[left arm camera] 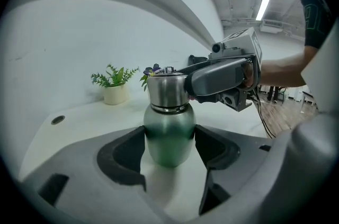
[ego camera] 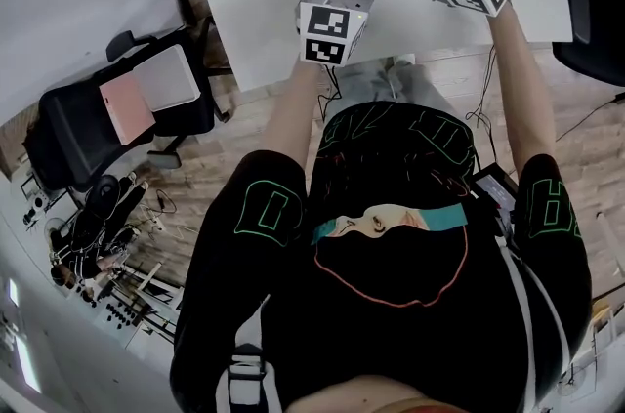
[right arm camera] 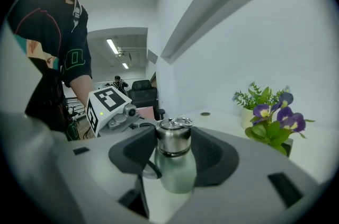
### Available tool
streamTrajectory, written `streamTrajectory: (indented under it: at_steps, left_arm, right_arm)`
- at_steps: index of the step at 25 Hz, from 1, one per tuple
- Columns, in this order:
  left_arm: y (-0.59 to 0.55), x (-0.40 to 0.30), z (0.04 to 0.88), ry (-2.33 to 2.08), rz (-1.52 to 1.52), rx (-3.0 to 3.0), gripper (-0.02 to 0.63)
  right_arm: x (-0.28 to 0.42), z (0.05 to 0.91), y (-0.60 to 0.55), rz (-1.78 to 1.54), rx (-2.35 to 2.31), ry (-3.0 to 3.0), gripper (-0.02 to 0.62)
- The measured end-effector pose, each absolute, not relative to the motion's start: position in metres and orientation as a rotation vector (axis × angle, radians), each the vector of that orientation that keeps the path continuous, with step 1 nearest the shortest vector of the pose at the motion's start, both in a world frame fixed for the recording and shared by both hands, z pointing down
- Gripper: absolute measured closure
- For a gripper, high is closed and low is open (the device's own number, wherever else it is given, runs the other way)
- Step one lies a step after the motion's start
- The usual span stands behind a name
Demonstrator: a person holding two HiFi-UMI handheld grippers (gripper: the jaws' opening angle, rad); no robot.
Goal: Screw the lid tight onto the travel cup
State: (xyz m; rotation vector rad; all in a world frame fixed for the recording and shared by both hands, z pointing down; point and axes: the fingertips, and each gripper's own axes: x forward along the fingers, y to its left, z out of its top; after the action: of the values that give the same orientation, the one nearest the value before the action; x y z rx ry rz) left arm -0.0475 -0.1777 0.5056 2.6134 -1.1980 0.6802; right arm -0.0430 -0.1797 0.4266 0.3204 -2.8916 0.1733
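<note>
Left hand-held gripper: clamps travel cup | right hand-held gripper: clamps lid

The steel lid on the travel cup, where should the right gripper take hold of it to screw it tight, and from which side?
Take the steel lid by its straight round wall, below the ring on top, pads on opposite sides. Come in level from the side: the cup stands upright, and the left gripper clamps the green body lower down.
</note>
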Motion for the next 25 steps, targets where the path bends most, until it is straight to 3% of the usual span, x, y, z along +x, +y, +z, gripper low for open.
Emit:
streamTrajectory:
  at_steps: [16,25]
  left_arm:
    - [-0.177,-0.048,0.509,-1.251,0.697,2.602,0.299]
    - [-0.176,-0.055,0.515,-1.244,0.719,2.598,0.302]
  right_arm:
    - [-0.044,0.426,-0.175,0.077,1.202,-2.799,0.380]
    - [-0.050,0.430,-0.174,0.096,1.134,-2.777,0.374]
